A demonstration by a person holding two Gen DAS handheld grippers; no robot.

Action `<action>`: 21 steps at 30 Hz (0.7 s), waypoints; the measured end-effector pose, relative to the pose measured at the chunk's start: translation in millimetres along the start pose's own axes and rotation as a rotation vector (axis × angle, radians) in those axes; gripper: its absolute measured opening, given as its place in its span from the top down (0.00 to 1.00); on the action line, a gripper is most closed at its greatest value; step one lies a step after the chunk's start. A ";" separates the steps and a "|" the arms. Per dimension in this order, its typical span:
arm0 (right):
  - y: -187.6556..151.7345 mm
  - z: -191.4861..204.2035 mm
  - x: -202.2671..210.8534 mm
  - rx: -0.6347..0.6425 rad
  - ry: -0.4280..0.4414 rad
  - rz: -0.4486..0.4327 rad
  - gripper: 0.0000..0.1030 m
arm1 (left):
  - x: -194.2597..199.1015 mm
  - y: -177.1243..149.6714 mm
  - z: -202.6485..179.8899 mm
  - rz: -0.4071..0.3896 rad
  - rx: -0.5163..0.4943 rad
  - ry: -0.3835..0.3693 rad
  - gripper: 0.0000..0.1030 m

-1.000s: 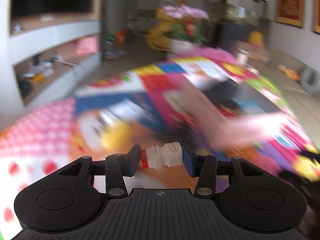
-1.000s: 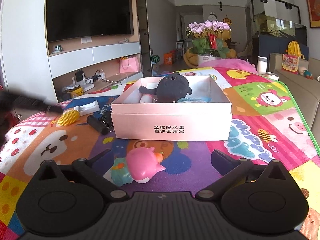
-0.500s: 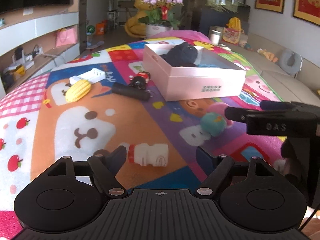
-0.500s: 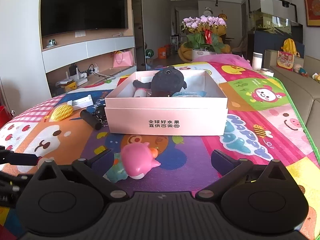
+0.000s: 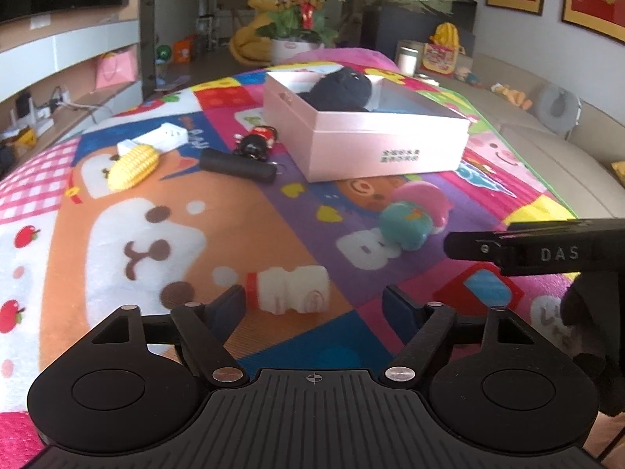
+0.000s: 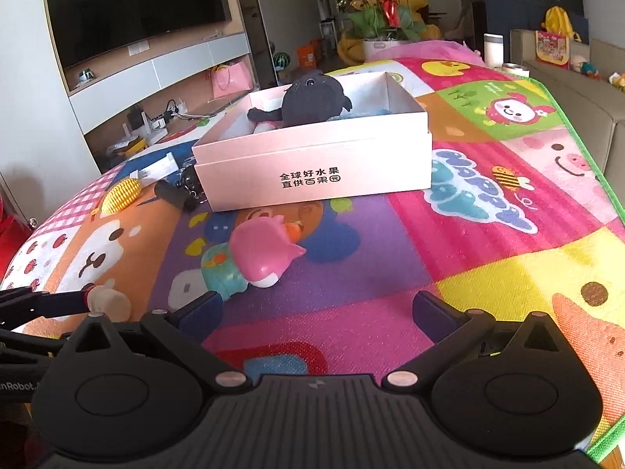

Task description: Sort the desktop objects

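Sorted, as we judge it — black plush toy (image 6: pixel 312 97) in the pink box (image 6: pixel 312 164). Left on the mat: small white bottle (image 5: pixel 291 288) near, between our left gripper's (image 5: pixel 312 305) spread jaws; pink-and-teal toy (image 6: pixel 254 260) before our open-jawed, empty right gripper (image 6: pixel 312 312); far left, corn toy (image 5: pixel 133 162) and black cylinder (image 5: pixel 238 166).

L tongs (image 5: pixel 314 305): jaws wide, low, empty | R tongs (image 6: pixel 316 314): jaws wide, low, empty
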State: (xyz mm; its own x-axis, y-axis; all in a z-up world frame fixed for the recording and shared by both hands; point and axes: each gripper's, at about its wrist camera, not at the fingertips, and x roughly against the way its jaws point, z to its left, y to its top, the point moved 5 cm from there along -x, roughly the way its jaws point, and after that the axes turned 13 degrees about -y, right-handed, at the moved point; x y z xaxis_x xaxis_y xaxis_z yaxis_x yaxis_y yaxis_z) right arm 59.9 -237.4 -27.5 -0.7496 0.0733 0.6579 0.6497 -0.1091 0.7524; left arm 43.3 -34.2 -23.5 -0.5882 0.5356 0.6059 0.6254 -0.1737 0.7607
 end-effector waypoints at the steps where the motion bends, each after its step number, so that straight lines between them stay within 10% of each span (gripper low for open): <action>1: -0.3 0.4 -0.3 0.003 -0.001 0.003 0.00 | -0.8 -0.7 -1.2 -0.002 -0.006 0.003 0.22; 19: 36.8 53.7 -24.5 0.307 0.113 -0.051 0.01 | 0.8 -6.4 -2.3 -0.027 -0.012 0.022 0.20; 21: 36.6 56.9 -28.1 0.305 0.115 -0.032 0.20 | 1.5 -6.3 -1.2 -0.032 -0.004 0.020 0.20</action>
State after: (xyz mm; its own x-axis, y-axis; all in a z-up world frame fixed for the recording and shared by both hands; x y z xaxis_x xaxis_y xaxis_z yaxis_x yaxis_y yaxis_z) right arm 112.0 -187.1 -16.4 -0.7680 -0.0428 0.6390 0.6209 0.1944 0.7594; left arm 37.9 -33.4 -27.2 -0.6179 0.5245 0.5857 0.6041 -0.1600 0.7807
